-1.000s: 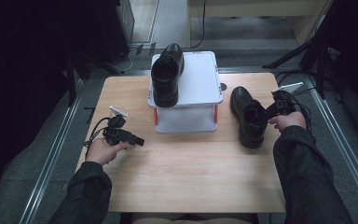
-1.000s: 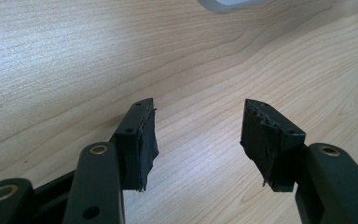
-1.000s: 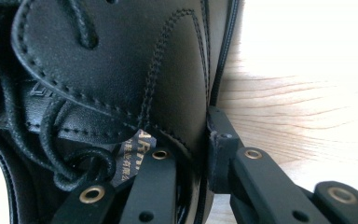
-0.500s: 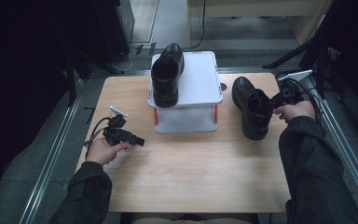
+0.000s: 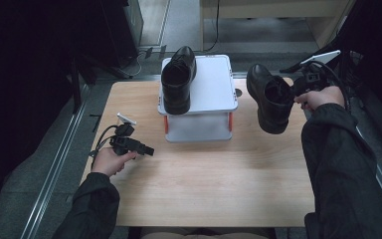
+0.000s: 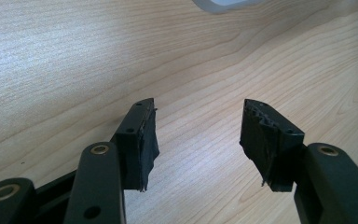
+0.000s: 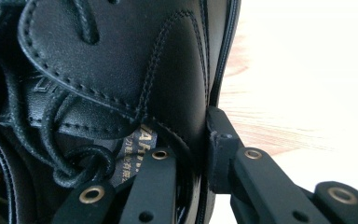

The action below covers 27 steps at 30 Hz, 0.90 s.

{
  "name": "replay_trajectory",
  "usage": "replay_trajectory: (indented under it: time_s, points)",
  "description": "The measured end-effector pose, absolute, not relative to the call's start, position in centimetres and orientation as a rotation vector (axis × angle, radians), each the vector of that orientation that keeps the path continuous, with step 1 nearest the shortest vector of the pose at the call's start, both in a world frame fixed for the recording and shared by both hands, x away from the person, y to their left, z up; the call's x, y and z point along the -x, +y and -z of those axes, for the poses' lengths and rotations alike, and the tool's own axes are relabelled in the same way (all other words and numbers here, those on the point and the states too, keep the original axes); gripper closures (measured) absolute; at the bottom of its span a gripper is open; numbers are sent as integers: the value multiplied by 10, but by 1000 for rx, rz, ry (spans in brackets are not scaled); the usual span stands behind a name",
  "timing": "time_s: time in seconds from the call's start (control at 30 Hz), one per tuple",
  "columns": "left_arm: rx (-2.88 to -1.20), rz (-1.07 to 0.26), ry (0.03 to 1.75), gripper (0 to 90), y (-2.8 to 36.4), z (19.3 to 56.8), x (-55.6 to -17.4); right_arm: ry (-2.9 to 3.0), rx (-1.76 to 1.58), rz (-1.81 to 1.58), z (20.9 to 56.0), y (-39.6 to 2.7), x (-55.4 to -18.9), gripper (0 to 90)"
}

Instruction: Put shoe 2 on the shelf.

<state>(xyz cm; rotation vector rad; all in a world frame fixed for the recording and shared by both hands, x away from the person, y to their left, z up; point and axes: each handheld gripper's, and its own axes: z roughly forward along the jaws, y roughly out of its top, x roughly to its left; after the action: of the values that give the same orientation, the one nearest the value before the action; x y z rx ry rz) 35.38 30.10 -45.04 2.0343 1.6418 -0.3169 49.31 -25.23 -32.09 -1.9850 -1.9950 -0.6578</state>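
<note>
A black leather lace-up shoe (image 5: 269, 98) hangs in the air at the right of the table, tilted, with my right gripper (image 5: 296, 93) shut on its side wall. In the right gripper view one jaw sits inside the shoe (image 7: 135, 70) and the other outside, the gripper's tip (image 7: 200, 140) pinching the leather. A second black shoe (image 5: 178, 78) rests on the left part of a white stand (image 5: 214, 89) at the table's back middle. My left gripper (image 5: 148, 150) lies low over the table's left side, open, with bare wood between its fingertips (image 6: 196, 135).
The white stand has red legs (image 5: 230, 121) and a lower white part. The wooden table (image 5: 204, 184) has free room in front. A metal rail (image 5: 54, 169) runs along the floor at the left, and dark equipment stands at the right.
My right gripper has lifted the shoe off the table and carried it up and slightly toward the stand. The left gripper has stayed where it was.
</note>
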Motion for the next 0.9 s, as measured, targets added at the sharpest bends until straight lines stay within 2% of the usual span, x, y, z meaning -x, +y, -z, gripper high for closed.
replay_trajectory:
  time_s: [0.6, 0.9]
  points:
    - [-2022, 331, 1622, 453, 298, 449, -351, -2078, 1955, 635, 267, -212, -505, 838]
    - [-2022, 319, 1614, 451, 300, 448, -351, -2115, 1950, 636, 254, -182, -515, 839]
